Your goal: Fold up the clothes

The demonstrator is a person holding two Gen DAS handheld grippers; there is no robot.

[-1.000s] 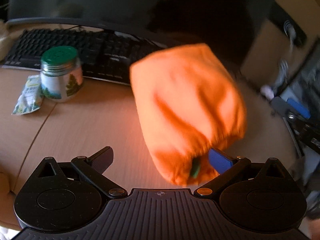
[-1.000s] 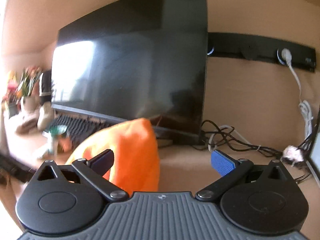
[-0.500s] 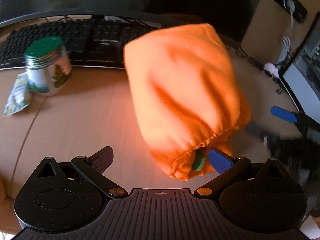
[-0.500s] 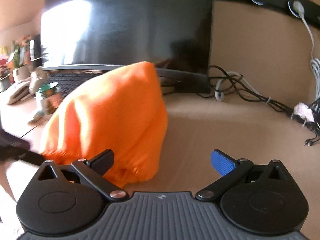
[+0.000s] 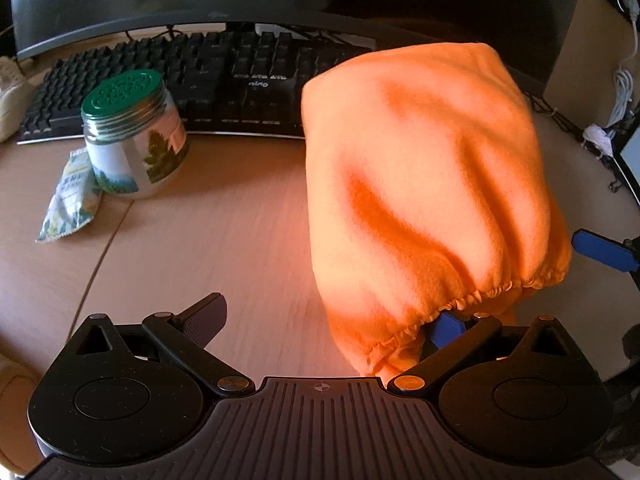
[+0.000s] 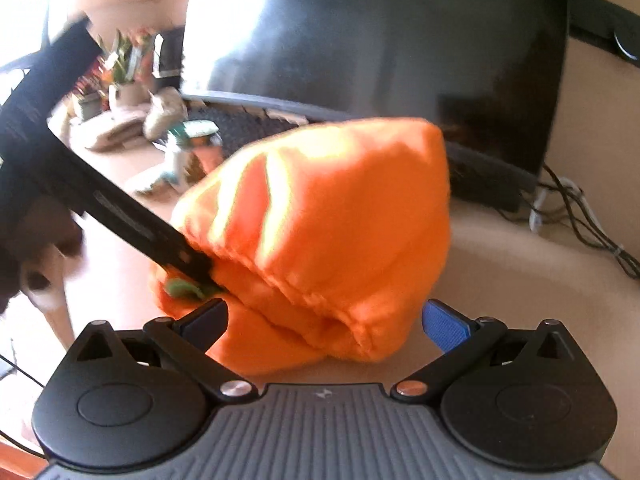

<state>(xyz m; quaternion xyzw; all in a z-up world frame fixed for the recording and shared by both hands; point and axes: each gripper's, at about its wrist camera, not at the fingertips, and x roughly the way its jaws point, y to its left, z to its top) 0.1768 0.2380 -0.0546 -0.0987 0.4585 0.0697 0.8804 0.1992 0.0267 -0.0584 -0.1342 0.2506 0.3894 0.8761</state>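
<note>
An orange fleece garment with an elastic hem hangs bunched over the blue-padded finger of my left gripper. That gripper's jaws stand wide apart, so the cloth is hooked on one finger, not pinched. In the right wrist view the same garment rests on the desk just ahead of my right gripper, which is open with the cloth's lower fold between its fingers. The left gripper's black finger pokes into the hem from the left, beside a green tag.
A black keyboard and a dark monitor stand behind the garment. To its left are a green-lidded jar and a small sachet. Cables lie at the right.
My right gripper has swung down and closed in on the garment, which now fills the space between its fingers. The left gripper has carried the hooked garment a little to the right.
</note>
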